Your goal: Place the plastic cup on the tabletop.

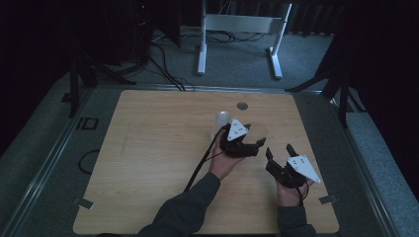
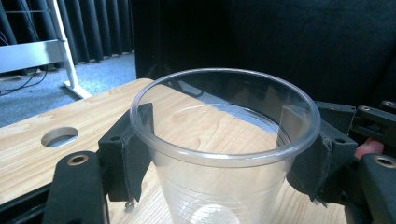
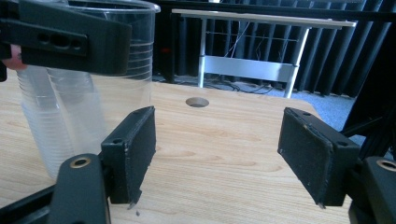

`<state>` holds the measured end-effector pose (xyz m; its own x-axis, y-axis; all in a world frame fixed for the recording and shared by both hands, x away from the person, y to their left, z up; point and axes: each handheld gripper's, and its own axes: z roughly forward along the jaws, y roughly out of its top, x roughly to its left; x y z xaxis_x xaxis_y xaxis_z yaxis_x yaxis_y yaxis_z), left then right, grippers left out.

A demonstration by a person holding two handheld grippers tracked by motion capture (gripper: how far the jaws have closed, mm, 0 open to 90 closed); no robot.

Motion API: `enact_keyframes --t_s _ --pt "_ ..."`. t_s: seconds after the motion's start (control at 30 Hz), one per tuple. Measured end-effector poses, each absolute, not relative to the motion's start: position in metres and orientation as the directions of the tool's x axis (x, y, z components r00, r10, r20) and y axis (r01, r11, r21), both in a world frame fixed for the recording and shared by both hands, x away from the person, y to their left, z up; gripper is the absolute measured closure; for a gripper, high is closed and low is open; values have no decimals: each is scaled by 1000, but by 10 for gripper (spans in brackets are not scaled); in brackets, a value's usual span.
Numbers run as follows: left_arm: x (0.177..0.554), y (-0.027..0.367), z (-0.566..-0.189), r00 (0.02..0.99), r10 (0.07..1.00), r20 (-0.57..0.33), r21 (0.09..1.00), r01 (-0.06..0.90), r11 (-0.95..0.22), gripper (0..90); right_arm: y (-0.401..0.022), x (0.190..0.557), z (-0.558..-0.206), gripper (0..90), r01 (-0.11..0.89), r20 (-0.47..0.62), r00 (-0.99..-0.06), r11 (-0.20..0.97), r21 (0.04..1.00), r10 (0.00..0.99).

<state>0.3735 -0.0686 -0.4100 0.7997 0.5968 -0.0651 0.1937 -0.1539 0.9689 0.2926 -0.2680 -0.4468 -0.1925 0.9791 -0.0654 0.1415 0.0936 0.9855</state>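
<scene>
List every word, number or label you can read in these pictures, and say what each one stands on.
"ID": dark letters on the grey floor left of the light wooden table.
No print is visible on the clear plastic cup, the stack of clear plastic cups or the black grippers.

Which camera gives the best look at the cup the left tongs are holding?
The left gripper view: the cup sits close up, rim and wall clear. The right gripper view shows its side at the left edge. The high view shows a faint, small shape.
</scene>
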Motion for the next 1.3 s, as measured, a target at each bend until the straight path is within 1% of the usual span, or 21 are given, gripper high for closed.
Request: enact_keyframes --t_s 0.47,1.3 --pt "374 -66 -417 800 595 -81 967 207 -148 281 -268 292 -447 283 141 -65 -198 94 986 978" --pt "374 -62 -427 789 610 -79 965 214 -152 281 -268 293 -448 283 149 -61 -205 93 984 977"
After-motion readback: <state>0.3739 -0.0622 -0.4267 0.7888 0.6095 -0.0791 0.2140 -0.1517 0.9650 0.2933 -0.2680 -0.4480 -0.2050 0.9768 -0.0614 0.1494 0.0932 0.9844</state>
